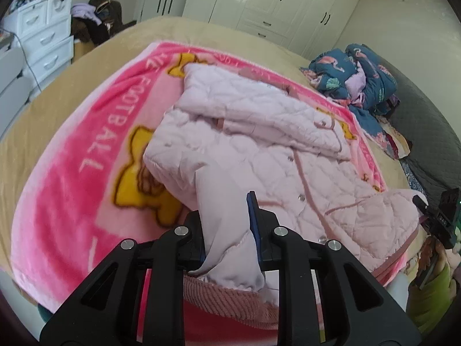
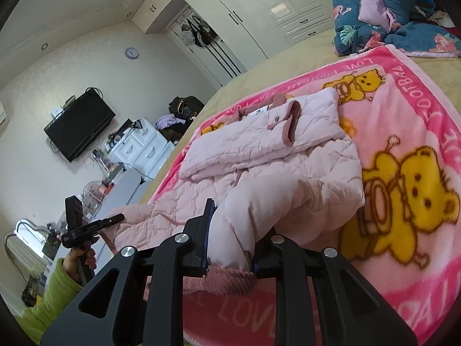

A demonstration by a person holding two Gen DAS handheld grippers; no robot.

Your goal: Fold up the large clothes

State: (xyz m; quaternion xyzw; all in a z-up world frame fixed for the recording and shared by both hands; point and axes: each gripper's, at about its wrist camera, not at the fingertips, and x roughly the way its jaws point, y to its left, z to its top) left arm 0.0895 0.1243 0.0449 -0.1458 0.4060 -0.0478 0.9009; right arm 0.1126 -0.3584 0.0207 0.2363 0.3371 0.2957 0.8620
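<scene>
Jacket (image 1: 259, 144), pale pink and quilted, lay on a pink teddy-bear blanket (image 1: 72, 173) spread over the bed (image 1: 115, 37), its sleeves already crossed over the chest. Its long axis ran straight ahead from my jaws, collar at the far end, hem nearest me. My left gripper (image 1: 227, 230) was pinched almost closed on one corner of the hem; the smooth lining bunched between its pads and the ribbed cuff (image 1: 230, 300) hung below. My right gripper (image 2: 230, 236) was likewise nearly closed on the other hem corner. I judged I held both corners so the lower half could be carried away from me, over the chest, toward the collar. Beyond the jacket sat a heap of blue flowered bedding (image 1: 360, 72).
</scene>
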